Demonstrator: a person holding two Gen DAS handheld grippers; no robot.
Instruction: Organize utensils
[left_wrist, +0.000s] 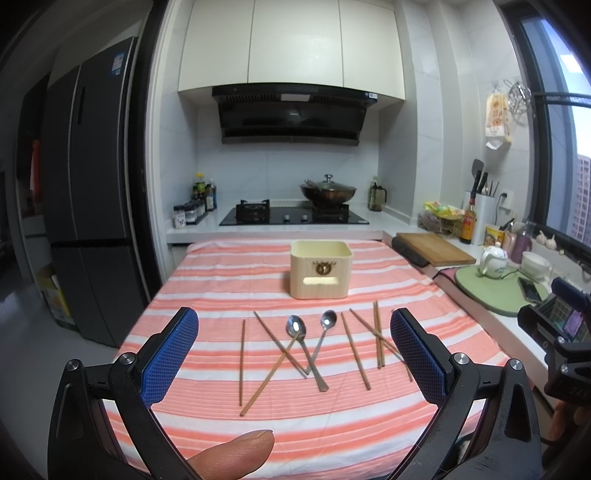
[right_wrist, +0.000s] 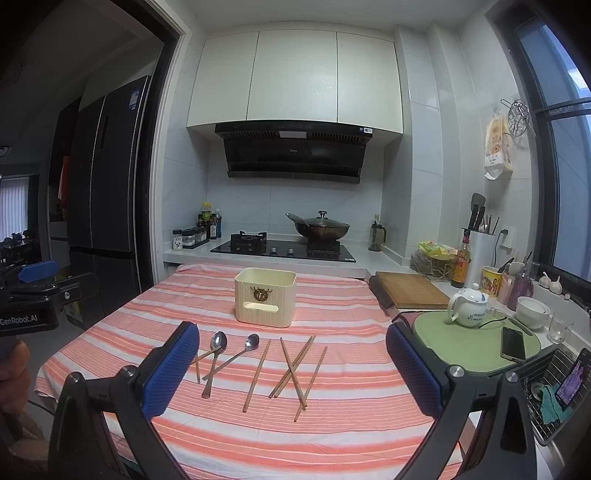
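On a table (left_wrist: 207, 280) draped in a coral-and-white striped cloth, we see wooden chopsticks (left_wrist: 355, 350) and two polished steel spoons (left_wrist: 295, 328) scattered in a loose row, several sticks crossed over one another. At 12 o'clock from them stands a cream ribbed plastic box (left_wrist: 320, 268), square with rounded corners, a slot cut in its front wall, well apart from the utensils.

Our left gripper (left_wrist: 293, 356) hovers above the near edge with its jaws spread wide and nothing between them; its pads (left_wrist: 170, 356) are blue with a fine diamond mesh. A fingertip (left_wrist: 236, 452) shows at 6 o'clock in that view. Our right gripper (right_wrist: 288, 369) hangs likewise parted and empty, the sticks framed between its blue pads (right_wrist: 413, 369).

At 3 o'clock from the table lie a wooden board (right_wrist: 410, 290) and a white teapot (right_wrist: 467, 306) on a green mat (right_wrist: 476, 345).
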